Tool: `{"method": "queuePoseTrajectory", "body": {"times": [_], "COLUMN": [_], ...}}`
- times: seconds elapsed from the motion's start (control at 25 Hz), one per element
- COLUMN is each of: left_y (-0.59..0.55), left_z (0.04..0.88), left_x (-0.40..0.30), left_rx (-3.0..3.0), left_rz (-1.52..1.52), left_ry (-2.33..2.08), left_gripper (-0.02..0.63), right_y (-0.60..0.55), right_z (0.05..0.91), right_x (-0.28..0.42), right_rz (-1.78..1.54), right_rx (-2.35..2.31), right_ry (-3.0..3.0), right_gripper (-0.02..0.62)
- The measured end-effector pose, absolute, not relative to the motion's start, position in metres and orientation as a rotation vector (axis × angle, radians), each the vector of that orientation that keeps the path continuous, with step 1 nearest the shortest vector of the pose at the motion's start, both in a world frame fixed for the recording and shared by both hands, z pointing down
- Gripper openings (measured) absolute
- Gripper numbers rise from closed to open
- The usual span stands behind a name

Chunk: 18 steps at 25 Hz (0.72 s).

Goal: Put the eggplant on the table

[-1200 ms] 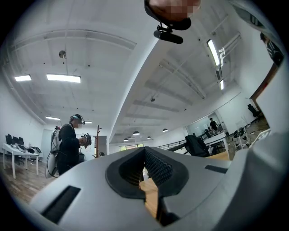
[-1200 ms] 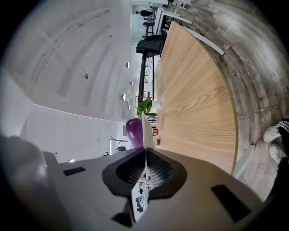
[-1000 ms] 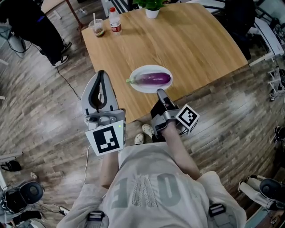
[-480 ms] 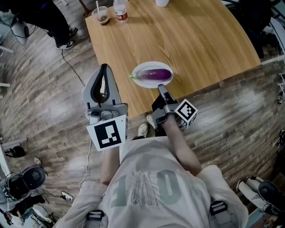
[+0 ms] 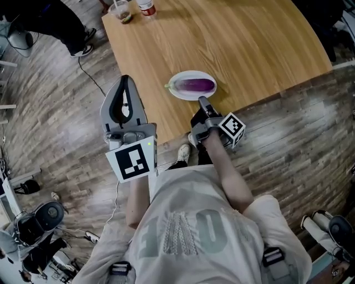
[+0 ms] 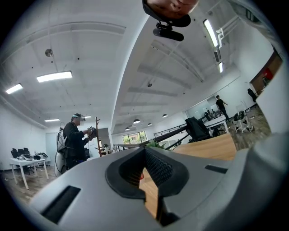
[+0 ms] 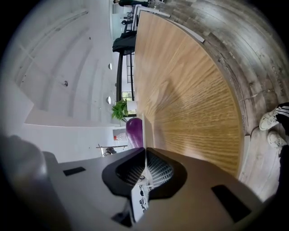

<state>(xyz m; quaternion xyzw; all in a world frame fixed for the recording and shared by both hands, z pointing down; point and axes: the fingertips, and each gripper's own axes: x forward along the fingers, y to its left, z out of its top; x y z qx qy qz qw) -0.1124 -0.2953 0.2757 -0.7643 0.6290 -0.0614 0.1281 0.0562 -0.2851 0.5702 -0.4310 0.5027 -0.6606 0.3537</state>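
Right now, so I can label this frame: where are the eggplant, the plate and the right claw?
eggplant [image 5: 194,85], head view, middle of its purple body.
plate [image 5: 177,94], head view, bare white rim.
right claw [image 5: 202,101], head view, tips at the plate's near edge.

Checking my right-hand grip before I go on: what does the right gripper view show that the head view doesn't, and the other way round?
Only the right gripper view: the plate rim, seen edge-on, pinched between the closed fingers of the right gripper, and a potted plant beyond.
Only the head view: the whole plate from above, the left gripper, shut and empty, beside the table, plus a cup and a bottle at its far corner.
Both: the eggplant lying on the plate, and the wooden table.
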Motion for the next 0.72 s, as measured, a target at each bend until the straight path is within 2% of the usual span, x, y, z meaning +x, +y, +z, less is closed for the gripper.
{"method": "queuePoseTrajectory", "body": {"times": [0.72], "left_y": [-0.307], "left_z": [0.282], "left_x": [-0.085], "left_rx": [-2.276], "left_rz": [-0.178], "left_ry": [1.766], "left_gripper": [0.008], "right_y": [-0.294], "right_z": [0.586], "right_x": [0.058], "right_rz": [-1.789], "right_rx": [-1.237], "right_ry": [1.294], "right_gripper": [0.028]}}
